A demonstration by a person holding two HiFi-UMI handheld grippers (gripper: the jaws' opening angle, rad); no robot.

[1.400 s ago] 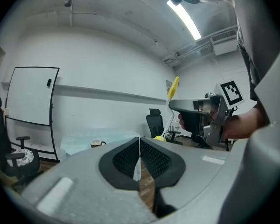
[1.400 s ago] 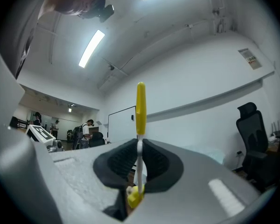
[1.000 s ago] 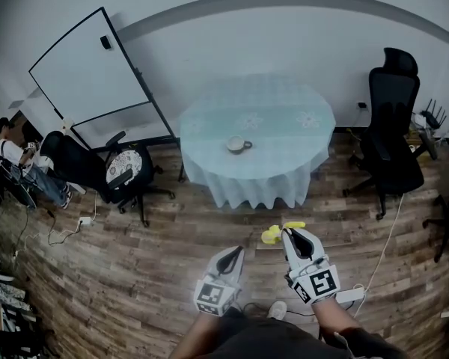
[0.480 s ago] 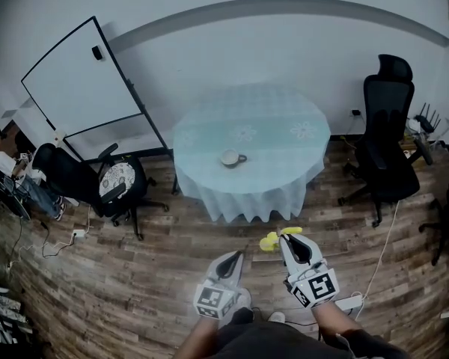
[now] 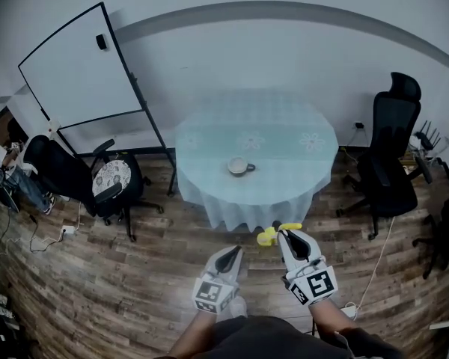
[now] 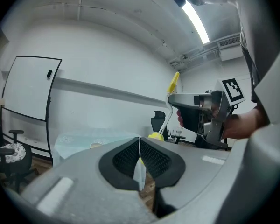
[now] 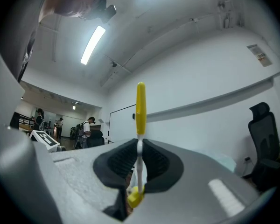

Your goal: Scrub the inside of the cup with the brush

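Note:
A pale cup [image 5: 239, 166] with a handle stands on the round table's light blue cloth [image 5: 284, 137], well ahead of both grippers. My right gripper [image 5: 283, 235] is shut on a brush [image 5: 272, 234] with a white stem, a yellow grip and a yellow head. In the right gripper view the brush [image 7: 140, 110] stands upright between the pads, grip above, head below the jaws. My left gripper [image 5: 233, 251] is held beside it, shut with nothing in it. The left gripper view shows the cup [image 6: 96, 144] small and far off, and the brush [image 6: 173, 84] in the right gripper [image 6: 196, 115].
A whiteboard on a stand [image 5: 78, 69] is left of the table. An office chair with a patterned seat [image 5: 112, 179] stands at the table's left, a tall black one [image 5: 393, 152] at its right. A person [image 5: 0, 163] sits at far left. Cables [image 5: 374, 268] lie on the wooden floor.
The table and cup have come nearer and lower in the head view as I moved towards them. Both grippers travelled along, still shut, the brush still in the right one.

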